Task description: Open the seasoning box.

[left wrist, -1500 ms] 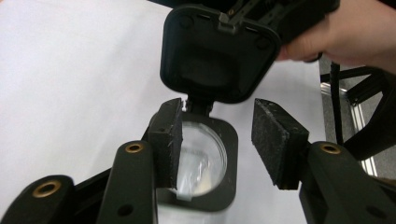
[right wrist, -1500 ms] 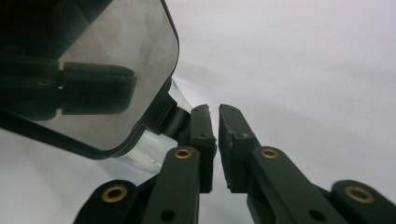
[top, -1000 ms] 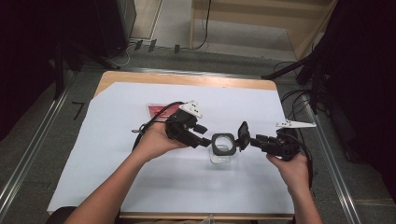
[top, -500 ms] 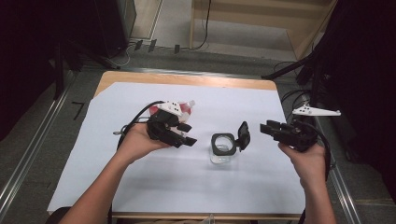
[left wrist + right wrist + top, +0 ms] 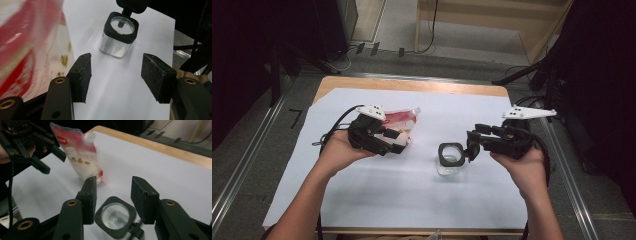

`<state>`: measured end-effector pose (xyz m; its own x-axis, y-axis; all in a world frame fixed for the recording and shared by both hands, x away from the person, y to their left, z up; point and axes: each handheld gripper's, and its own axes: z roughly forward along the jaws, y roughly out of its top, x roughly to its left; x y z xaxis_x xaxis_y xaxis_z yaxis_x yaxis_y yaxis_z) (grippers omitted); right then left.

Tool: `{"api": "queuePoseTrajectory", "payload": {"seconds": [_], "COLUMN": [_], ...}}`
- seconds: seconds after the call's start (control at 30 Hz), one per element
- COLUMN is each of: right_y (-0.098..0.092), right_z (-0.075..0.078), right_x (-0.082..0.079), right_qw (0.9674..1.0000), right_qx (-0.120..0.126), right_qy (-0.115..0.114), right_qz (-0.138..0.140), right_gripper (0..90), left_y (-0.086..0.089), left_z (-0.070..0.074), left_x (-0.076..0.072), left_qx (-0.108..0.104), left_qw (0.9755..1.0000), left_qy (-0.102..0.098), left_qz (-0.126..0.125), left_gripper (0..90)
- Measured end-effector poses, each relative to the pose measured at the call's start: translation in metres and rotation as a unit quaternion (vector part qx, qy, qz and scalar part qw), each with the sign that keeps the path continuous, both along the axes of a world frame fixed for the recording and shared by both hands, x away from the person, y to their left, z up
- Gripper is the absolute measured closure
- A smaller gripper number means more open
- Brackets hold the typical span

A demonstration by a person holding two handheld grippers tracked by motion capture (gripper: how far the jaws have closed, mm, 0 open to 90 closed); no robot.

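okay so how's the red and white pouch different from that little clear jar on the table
The pouch is soft, red and white with a small cap at its top corner; the jar is rigid, clear and squarish with a black rim. The pouch stands leaning beside the left claw; the jar sits upright, its hinged lid open. Both rest on the white sheet.

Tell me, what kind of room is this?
Probably a lab or workshop for recording handwork: a table under white paper, metal floor rails, cables behind, and a camera-fitted tool in each hand.

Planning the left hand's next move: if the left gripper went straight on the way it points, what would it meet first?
Probably the clear jar, straight ahead of the open left gripper.
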<state>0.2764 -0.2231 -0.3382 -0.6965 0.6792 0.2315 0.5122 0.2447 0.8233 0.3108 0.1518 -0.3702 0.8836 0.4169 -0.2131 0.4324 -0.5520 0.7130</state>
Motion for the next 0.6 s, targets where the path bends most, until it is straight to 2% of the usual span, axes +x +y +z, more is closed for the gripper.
{"api": "queuePoseTrajectory", "payload": {"seconds": [0.13, 0.37, 0.6], "right_y": [0.026, 0.058, 0.09], "right_z": [-0.007, -0.023, -0.047], "right_x": [0.001, 0.0, -0.011], "right_qw": [0.9996, 0.9981, 0.9955], "right_qx": [-0.003, -0.002, -0.017], "right_qy": [0.013, 0.015, 0.017], "right_qz": [0.026, 0.061, 0.092], "right_gripper": [54.9, 53.3, 52.3], "left_y": [0.012, 0.035, 0.054], "left_z": [0.001, 0.005, 0.004], "left_x": [0.0, 0.003, 0.004], "left_qx": [0.006, 0.002, 0.004], "left_qw": [0.9999, 0.9996, 0.9985], "left_qy": [-0.001, -0.007, -0.01], "left_qz": [0.011, 0.029, 0.053], "left_gripper": [42.4, 44.8, 46.6]}}
